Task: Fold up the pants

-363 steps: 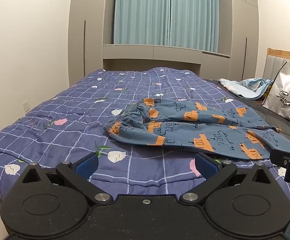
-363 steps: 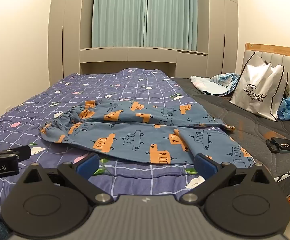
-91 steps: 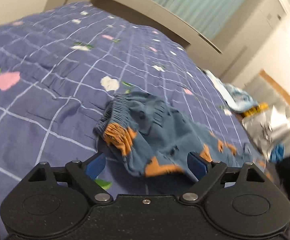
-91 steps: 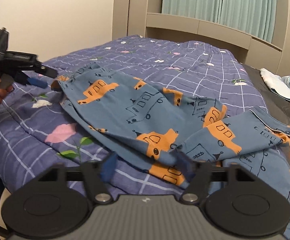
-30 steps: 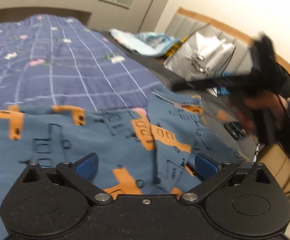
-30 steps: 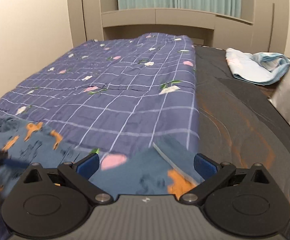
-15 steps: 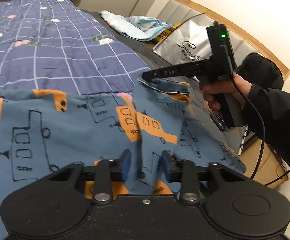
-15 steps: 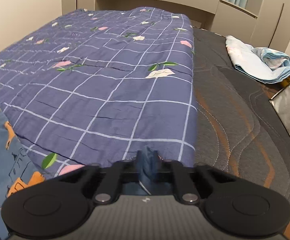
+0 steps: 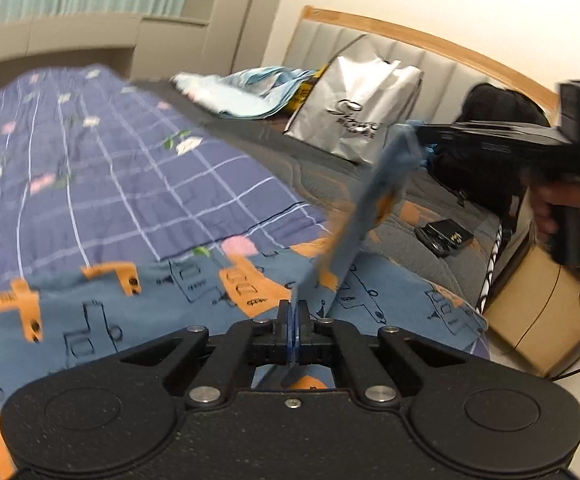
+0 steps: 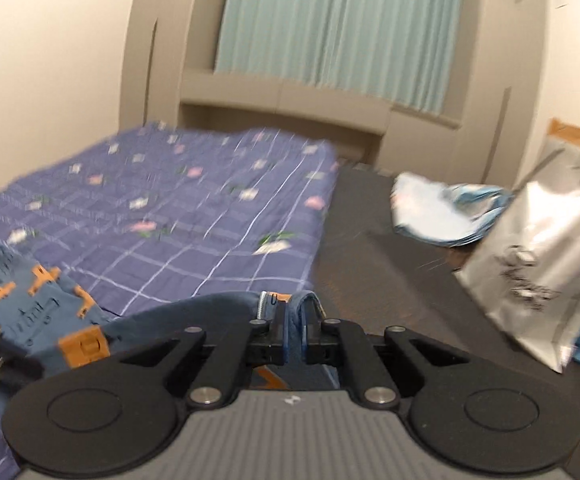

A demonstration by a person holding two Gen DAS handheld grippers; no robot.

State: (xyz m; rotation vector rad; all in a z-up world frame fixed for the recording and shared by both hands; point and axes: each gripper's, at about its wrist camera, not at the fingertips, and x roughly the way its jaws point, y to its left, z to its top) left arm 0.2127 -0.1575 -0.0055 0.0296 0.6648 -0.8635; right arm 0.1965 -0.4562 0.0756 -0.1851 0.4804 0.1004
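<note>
Here both tools are clamped on cloth: the left gripper (image 9: 293, 322) pinches a leg edge, the right gripper (image 10: 294, 334) a bunched hem, lifted toward two o'clock of the left. The pants (image 9: 137, 304), light, limp and prone to sag, otherwise lie across the quilt (image 9: 101, 176); hems and edges are likely the surest holds.

pants (image 9: 101, 312): soft printed cloth | quilt (image 9: 89, 184): matt checked cloth | bag (image 9: 354, 120): glossy, crinkled | headboard (image 9: 430, 46): wood trim
</note>
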